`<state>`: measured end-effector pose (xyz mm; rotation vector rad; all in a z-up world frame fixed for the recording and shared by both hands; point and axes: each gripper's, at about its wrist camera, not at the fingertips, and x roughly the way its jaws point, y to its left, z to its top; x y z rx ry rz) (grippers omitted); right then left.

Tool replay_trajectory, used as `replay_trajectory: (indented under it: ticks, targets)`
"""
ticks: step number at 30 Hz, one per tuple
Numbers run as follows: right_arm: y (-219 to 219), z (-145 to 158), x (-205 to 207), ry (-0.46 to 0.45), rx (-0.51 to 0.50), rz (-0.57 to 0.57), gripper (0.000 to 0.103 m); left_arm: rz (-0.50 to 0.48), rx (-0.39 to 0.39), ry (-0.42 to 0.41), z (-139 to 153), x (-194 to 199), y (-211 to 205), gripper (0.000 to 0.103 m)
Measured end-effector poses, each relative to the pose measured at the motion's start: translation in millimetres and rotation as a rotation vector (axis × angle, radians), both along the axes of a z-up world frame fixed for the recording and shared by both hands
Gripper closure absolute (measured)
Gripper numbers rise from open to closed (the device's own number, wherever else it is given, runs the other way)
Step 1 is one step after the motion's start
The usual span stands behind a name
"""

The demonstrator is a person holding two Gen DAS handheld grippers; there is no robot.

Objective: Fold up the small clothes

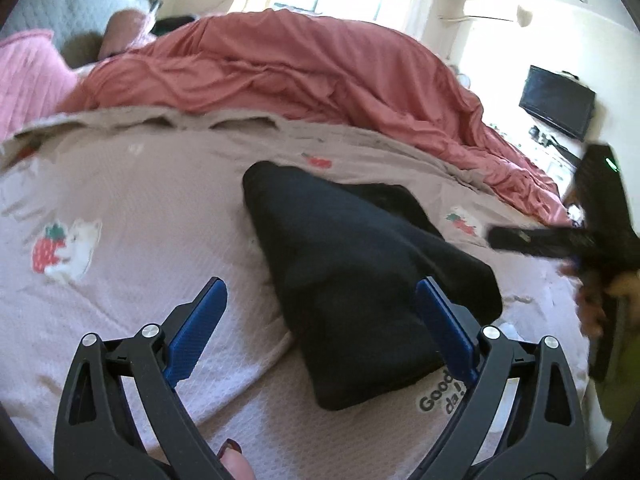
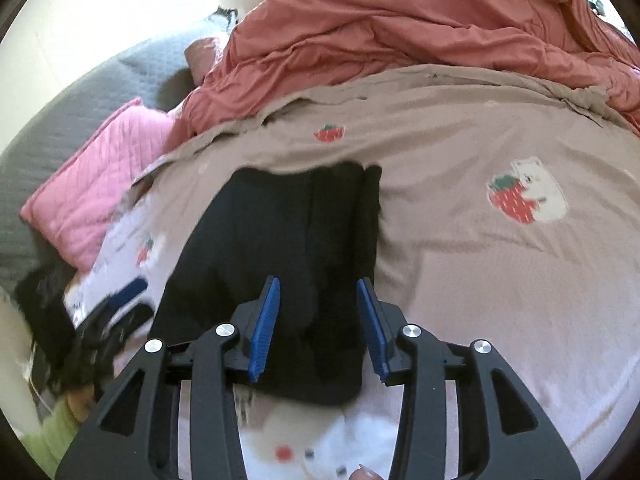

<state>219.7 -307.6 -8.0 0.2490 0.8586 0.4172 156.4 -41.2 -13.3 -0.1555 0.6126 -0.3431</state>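
The folded black garment (image 1: 352, 280) lies on the bed below both tongs — left (image 1: 320, 300) and right (image 2: 318, 300) — each standing apart, gripping nothing.

A rumpled salmon-red duvet (image 1: 304, 64) at twelve o'clock, a pink quilted pillow (image 2: 92, 196) at nine, over a beige strawberry-print bedspread (image 2: 460, 264).

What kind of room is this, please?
Most likely a bedroom. The black garment lies on a bed with a strawberry-print bedspread, a crumpled red duvet and a pink pillow by a grey headboard.
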Motion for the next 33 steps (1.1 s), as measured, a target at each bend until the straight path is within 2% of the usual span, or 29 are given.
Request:
replay_trajectory:
  ticks: [3, 7, 9, 11, 12, 14, 16, 21, 23, 25, 28, 31, 33]
  targets:
    - [12, -2, 25, 0.011, -0.012, 0.006, 0.064, -0.059, 0.033, 0.039, -7, 5, -13, 0.024]
    - [31, -12, 56, 0.027, -0.055, 0.005, 0.064, -0.105, 0.071, 0.174, -29, 19, -24, 0.025]
    - [41, -23, 68, 0.03, -0.143, -0.004, 0.066, -0.106, 0.05, 0.189, -30, 22, -22, 0.025]
    - [50, -37, 77, 0.033, -0.284, -0.029, 0.074, -0.1, 0.025, 0.19, -29, 22, -18, 0.025]
    - [50, -43, 80, 0.032, -0.316, -0.04, 0.074, -0.099, 0.02, 0.191, -29, 22, -17, 0.025]
    - [45, -49, 84, 0.047, -0.285, -0.067, 0.072, -0.096, 0.028, 0.188, -28, 22, -19, 0.025]
    - [43, -48, 82, 0.044, -0.285, -0.086, 0.065, -0.094, 0.039, 0.181, -27, 21, -20, 0.025]
    - [39, -35, 71, 0.009, -0.278, -0.088, 0.063, -0.08, 0.054, 0.171, -25, 17, -20, 0.022]
    - [38, -25, 61, -0.026, -0.272, -0.083, 0.056, -0.067, 0.057, 0.166, -23, 15, -19, 0.021]
    - [37, -15, 51, -0.049, -0.255, -0.078, 0.041, -0.06, 0.058, 0.161, -21, 13, -19, 0.021]
    - [35, -1, 35, -0.078, -0.244, -0.082, 0.025, -0.045, 0.064, 0.146, -18, 8, -18, 0.016]
    - [31, 15, 16, -0.123, -0.22, -0.087, 0.014, -0.025, 0.063, 0.125, -13, 1, -16, 0.012]
    - [29, 24, 3, -0.155, -0.21, -0.095, 0.011, -0.011, 0.066, 0.111, -10, -4, -15, 0.01]
